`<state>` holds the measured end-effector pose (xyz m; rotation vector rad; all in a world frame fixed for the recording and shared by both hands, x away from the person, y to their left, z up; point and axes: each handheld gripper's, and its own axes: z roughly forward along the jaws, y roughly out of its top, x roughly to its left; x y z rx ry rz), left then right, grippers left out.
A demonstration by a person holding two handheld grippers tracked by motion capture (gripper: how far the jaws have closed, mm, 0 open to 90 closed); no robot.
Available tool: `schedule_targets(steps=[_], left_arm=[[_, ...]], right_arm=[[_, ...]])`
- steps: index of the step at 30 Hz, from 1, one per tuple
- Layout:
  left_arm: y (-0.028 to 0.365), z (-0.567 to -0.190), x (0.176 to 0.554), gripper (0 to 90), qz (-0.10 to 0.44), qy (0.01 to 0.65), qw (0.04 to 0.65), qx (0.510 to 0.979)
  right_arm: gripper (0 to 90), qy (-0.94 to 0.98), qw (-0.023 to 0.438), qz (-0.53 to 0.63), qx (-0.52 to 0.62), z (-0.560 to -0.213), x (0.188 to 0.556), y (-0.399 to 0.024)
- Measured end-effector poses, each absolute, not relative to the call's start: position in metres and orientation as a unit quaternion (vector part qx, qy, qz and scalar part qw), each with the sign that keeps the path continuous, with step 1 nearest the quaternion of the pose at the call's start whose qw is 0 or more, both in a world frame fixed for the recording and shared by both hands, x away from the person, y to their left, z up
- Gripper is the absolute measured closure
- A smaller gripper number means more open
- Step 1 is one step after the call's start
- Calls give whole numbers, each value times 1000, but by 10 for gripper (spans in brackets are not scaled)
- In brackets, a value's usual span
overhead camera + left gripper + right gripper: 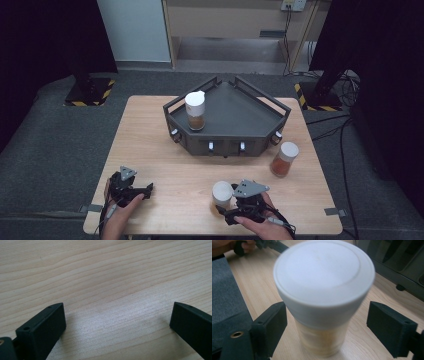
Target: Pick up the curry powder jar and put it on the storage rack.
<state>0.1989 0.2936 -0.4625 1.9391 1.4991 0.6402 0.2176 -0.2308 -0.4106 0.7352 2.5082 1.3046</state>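
Note:
A jar (222, 194) with a white lid and amber contents stands upright near the table's front edge. My right gripper (223, 210) reaches around it from the right. In the right gripper view the jar (324, 300) stands between the jaws of that gripper (327, 315); the left pad is close against its side and a gap remains at the right pad. My left gripper (145, 190) rests at the front left of the wooden table (175, 165). Seen in the left gripper view, it (117, 315) is open wide over bare wood with nothing between its jaws.
A dark angular tray (235, 112) with raised rails sits at the back middle of the table, with a second white-lidded jar (195, 111) upright in its left part. A third jar (284, 159) stands on the table to the right, in front of the tray.

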Motion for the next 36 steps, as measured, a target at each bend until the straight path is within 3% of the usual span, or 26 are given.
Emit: schedule_targets(steps=[14, 36], left_arm=[[294, -462, 199, 0, 241, 565, 299, 730], [294, -462, 199, 0, 241, 564, 299, 731]], right_arm=[[335, 841, 121, 463, 253, -413, 213, -221], [337, 840, 128, 461, 256, -389, 217, -232]])
